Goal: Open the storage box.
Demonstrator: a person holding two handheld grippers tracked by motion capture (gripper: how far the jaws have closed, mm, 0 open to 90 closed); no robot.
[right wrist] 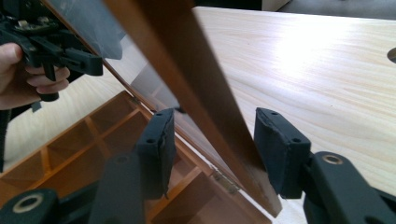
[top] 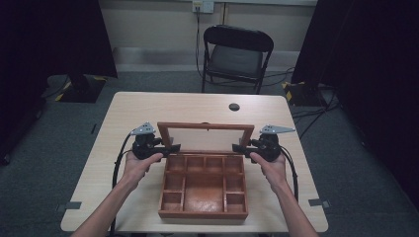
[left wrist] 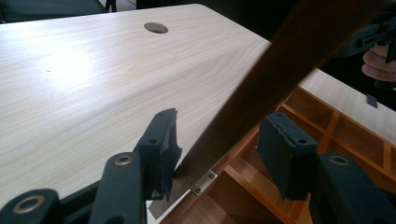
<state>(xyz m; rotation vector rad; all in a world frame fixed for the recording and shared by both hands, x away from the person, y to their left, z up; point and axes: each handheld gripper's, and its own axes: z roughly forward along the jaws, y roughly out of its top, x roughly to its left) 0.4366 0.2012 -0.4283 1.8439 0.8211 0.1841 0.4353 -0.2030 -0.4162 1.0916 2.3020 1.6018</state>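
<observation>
While the wooden box [top: 203,186] sat open on the table [top: 148,106], its lid [top: 205,136] stood up. The left gripper [top: 174,147] and right gripper [top: 236,147] each had wide jaws around a lid side, not squeezing.

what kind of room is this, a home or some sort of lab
Probably a recording or test room, not a home: black curtains hang at both sides, yellow-black taped stand bases and cables sit on grey carpet, and a lone black folding chair faces the pale wooden table.
</observation>
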